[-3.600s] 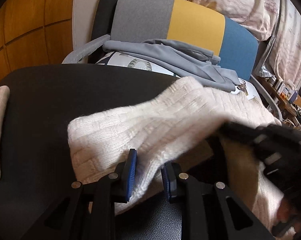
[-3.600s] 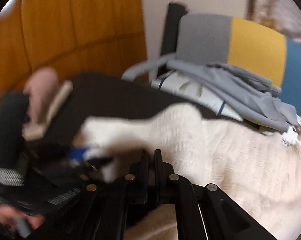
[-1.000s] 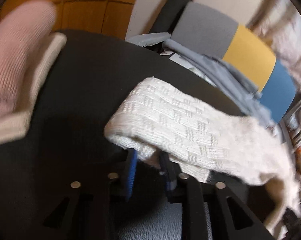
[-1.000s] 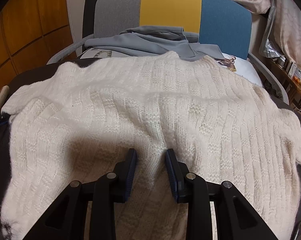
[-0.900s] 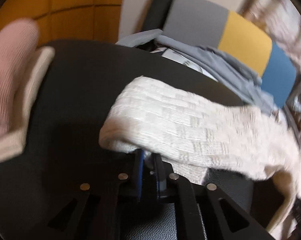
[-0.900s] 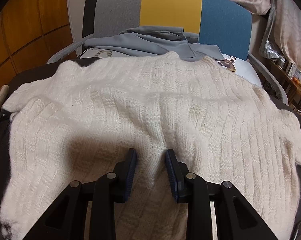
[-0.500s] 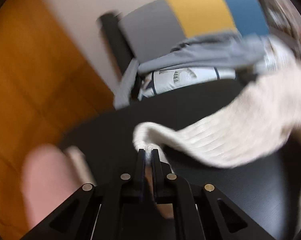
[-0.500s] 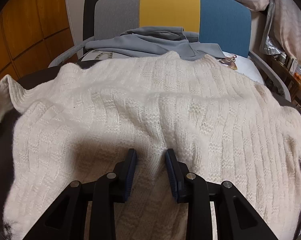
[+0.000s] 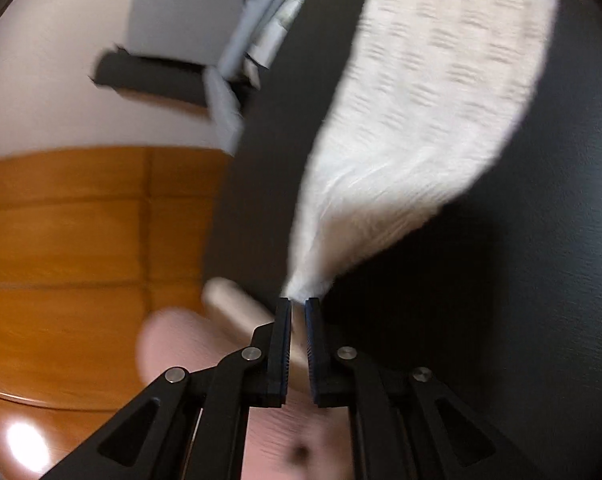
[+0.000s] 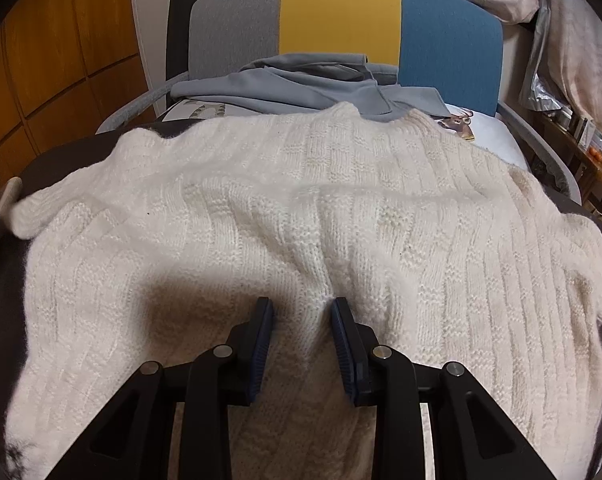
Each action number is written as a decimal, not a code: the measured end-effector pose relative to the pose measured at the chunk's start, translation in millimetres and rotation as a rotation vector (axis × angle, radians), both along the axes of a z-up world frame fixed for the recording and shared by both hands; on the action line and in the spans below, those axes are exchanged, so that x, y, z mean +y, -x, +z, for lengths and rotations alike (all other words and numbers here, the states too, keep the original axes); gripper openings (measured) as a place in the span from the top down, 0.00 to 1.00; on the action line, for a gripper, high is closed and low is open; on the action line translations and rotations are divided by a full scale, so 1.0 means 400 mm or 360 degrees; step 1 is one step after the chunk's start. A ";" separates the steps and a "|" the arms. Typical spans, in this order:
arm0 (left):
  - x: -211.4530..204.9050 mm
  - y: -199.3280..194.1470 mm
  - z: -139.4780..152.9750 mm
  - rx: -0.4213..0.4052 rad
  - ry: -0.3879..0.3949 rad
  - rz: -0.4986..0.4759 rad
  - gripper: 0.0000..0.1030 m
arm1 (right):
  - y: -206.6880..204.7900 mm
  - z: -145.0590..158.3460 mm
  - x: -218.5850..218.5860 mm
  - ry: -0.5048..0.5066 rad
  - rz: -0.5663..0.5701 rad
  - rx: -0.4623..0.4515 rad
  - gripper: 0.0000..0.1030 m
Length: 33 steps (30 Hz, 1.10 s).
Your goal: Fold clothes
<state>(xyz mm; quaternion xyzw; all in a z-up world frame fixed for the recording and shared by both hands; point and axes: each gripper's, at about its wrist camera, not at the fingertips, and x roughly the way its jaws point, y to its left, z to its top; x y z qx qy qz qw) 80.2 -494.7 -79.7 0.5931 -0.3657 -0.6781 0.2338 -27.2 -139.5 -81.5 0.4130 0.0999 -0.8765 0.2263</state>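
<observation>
Slippage is my main worry: my left gripper (image 9: pixel 297 308) has its jaws pinched nearly together on only the narrow tip of a sleeve of the cream-white chunky knit sweater (image 10: pixel 301 220), and the loose, stretchy knit could pull free if I swing that sleeve across quickly, the left view being blurred already. The sleeve (image 9: pixel 421 100) fans out from the fingertips and hangs above the black leather-like tabletop (image 9: pixel 541 280), so it could also drag the shoulder askew. My right gripper (image 10: pixel 302 312) stands with its jaws apart, tips pressing down on the middle of the sweater's body, a small ridge of knit bunched between them; if that pressure lifts, the whole garment could slide. The sweater lies spread flat on the table, directly under and ahead of the right gripper.
</observation>
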 end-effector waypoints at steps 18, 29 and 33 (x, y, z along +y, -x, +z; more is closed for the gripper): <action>0.606 -0.074 0.130 0.0664 -0.1566 -0.0153 0.81 | -0.106 0.096 0.139 -0.0071 0.0245 -0.0141 0.29; 0.662 -0.099 0.030 0.0600 -0.1055 -0.0311 0.85 | -0.161 0.040 0.171 -0.0128 0.0162 -0.0211 0.86; 0.654 -0.127 0.012 0.0529 -0.1008 -0.0348 0.90 | -0.183 0.033 0.187 -0.0032 0.0204 -0.0300 0.85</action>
